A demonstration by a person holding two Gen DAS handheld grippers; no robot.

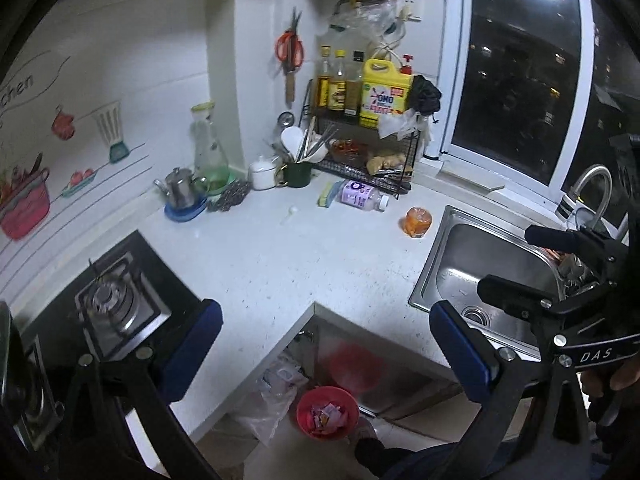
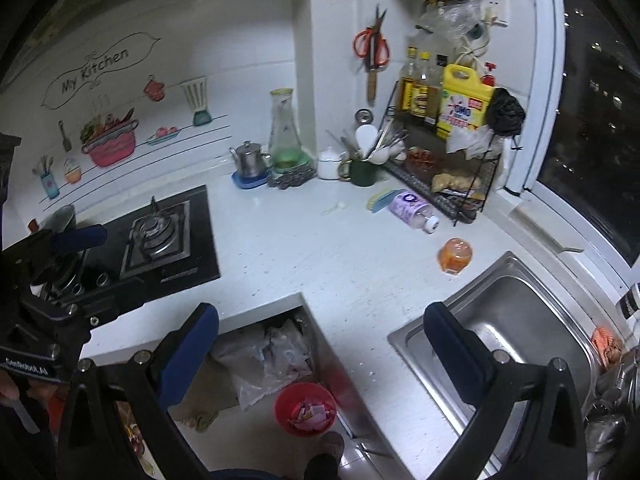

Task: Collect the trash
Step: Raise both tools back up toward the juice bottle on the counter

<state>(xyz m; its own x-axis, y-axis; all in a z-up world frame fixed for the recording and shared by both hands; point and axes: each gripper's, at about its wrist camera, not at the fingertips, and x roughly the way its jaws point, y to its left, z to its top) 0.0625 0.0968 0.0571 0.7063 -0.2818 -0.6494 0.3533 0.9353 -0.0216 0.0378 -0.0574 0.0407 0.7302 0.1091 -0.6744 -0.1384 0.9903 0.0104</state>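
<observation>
White table wraps round you in an L, and your left tongs and right tongs both hang spread wide above its inner corner, pinching nothing. On the floor inside that corner stands the red bin, with wrappers already in it and a clear plastic bag just beside it. On the table you have two loose pieces: an orange wrapped packet near the sink's left rim, and a purple bottle lying on its side at the foot of the wire rack in the far corner. Between them and the table's front edge the surface is bare, with open room. The hob fills the left end, and crockery crowds the back edge.
</observation>
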